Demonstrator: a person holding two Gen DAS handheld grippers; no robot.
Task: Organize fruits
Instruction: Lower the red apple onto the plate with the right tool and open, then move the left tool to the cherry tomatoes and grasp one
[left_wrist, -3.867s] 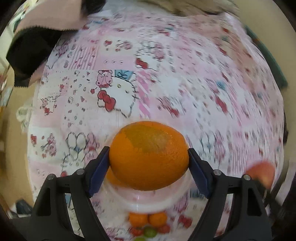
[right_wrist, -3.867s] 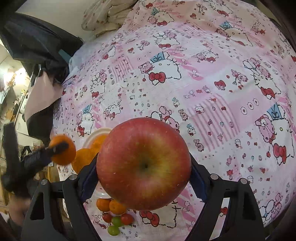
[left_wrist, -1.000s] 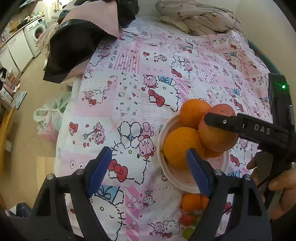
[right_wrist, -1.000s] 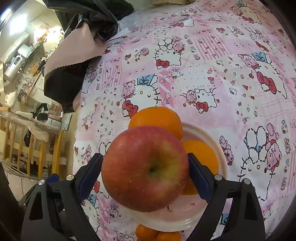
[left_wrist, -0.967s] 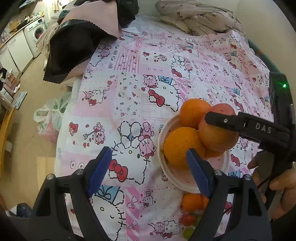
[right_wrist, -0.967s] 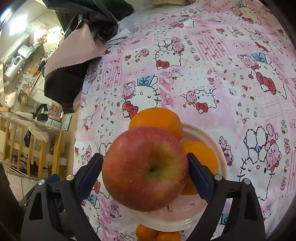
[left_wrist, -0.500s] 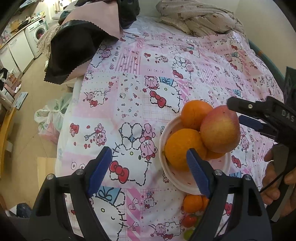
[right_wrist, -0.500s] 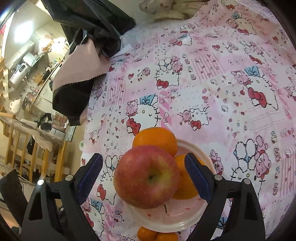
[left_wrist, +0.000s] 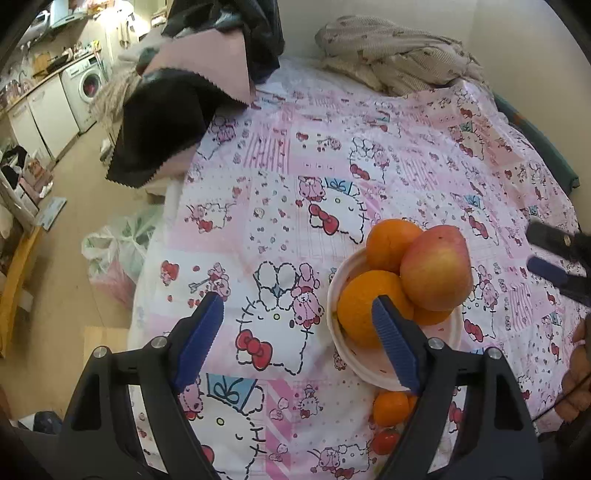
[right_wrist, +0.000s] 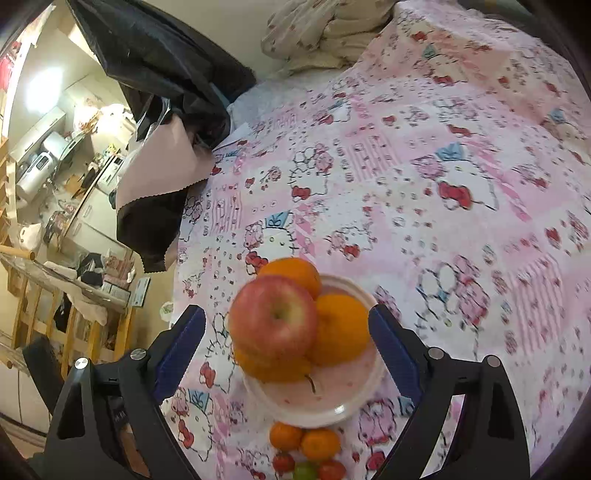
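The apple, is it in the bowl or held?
In the bowl: the apple rests on oranges, both claws open.

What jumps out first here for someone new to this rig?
The red apple perched on top of the oranges in the white bowl, centre of the right wrist view, on the pink cartoon-print bedspread. Both grippers, left gripper and right gripper, have their blue jaws open and empty. Small mandarins and cherry tomatoes sit on the spread just in front of the bowl.

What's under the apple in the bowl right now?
The apple rests on oranges piled in the white bowl. At least three show; the apple covers most of the lowest one and anything beneath.
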